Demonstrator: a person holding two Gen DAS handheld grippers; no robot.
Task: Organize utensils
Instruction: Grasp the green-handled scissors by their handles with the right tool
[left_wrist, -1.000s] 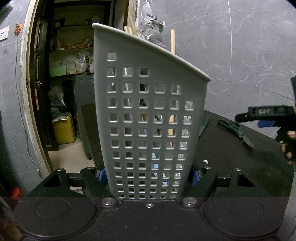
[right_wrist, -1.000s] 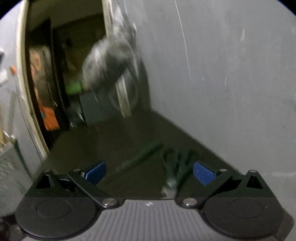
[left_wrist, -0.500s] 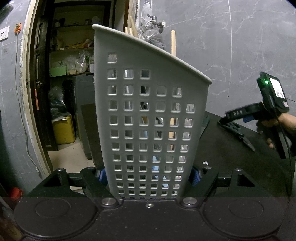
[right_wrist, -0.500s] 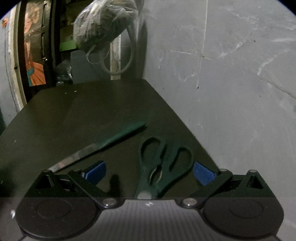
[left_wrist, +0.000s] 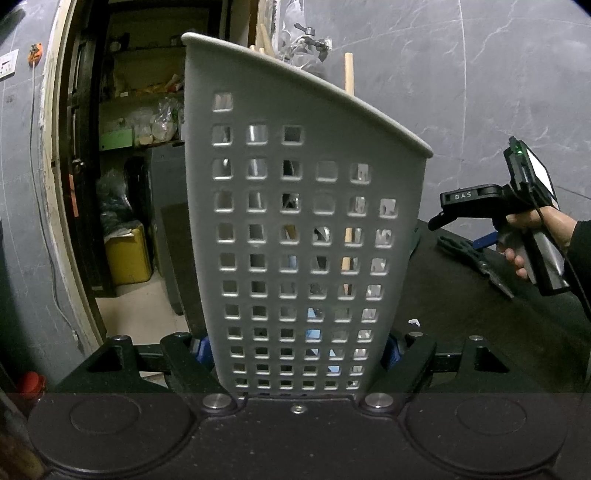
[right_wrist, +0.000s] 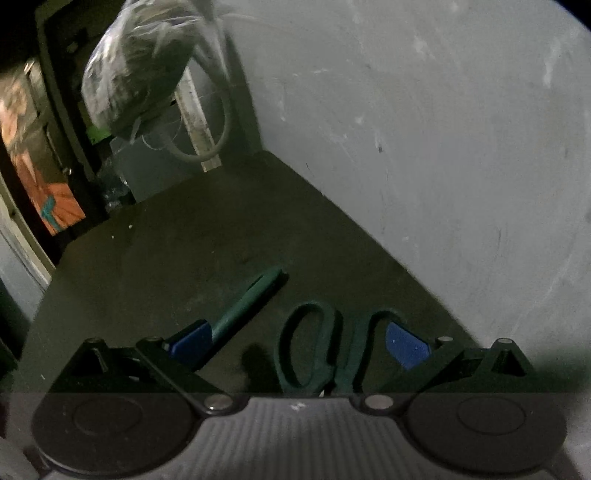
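Observation:
My left gripper (left_wrist: 297, 350) is shut on a tall grey perforated utensil holder (left_wrist: 299, 229) that stands upright and fills the left wrist view; wooden handles (left_wrist: 348, 74) stick out of its top. My right gripper (right_wrist: 299, 341) is open and low over the dark table (right_wrist: 221, 236). Dark green scissors (right_wrist: 328, 347) lie between its blue pads (right_wrist: 404, 345), handles pointing away. A green-handled knife (right_wrist: 247, 304) lies just left of them, by the left pad. In the left wrist view the right gripper (left_wrist: 465, 218) hovers over the scissors (left_wrist: 476, 264).
A grey wall (right_wrist: 424, 147) runs along the table's right edge. A plastic-wrapped bundle (right_wrist: 136, 70) hangs at the far end. An open doorway with cluttered shelves (left_wrist: 140, 122) and a yellow container (left_wrist: 127, 254) lies to the left.
My right gripper has come down and forward over the scissors, so their handles now sit between its pads. The left gripper and holder have stayed still.

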